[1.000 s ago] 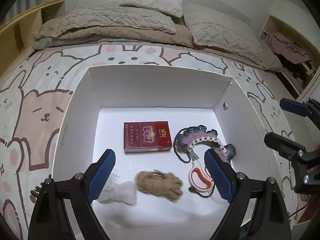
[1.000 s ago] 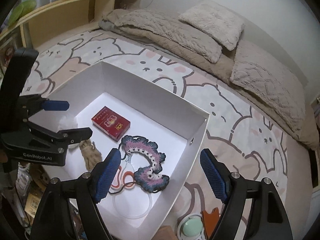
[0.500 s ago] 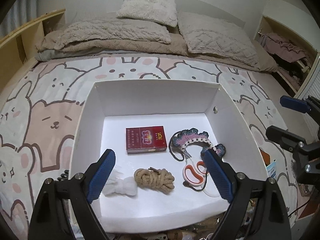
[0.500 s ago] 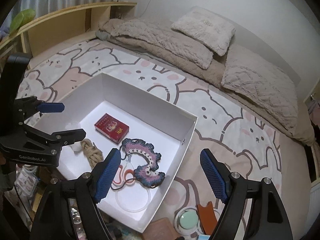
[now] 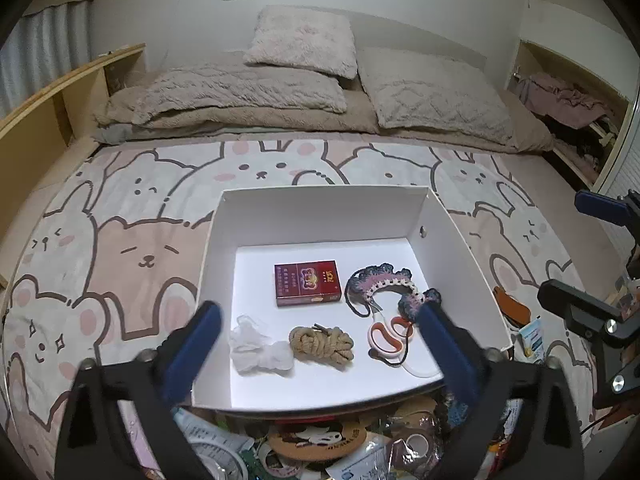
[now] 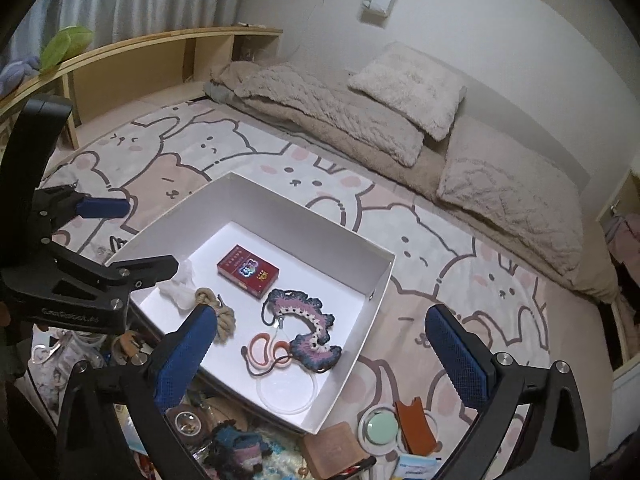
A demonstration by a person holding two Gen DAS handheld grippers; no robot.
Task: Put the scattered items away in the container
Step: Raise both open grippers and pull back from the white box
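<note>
Left wrist view: compared with a second ago, the white box (image 5: 320, 216) is seen smaller and from higher, and clutter at its near edge is now exposed. The left gripper (image 5: 316, 352) is empty, its jaws opening wide. The rope coil (image 5: 322, 343) lies between and below the fingers (image 5: 192, 356), untouched.

Right wrist view: the right gripper (image 6: 324, 364) is likewise withdrawn, jaws opening, nothing between them. The scissors (image 6: 266, 352) lie inside the box. Loose items such as the mint-green round case (image 6: 382, 426) remain outside, so tidying is judged unfinished.
</note>
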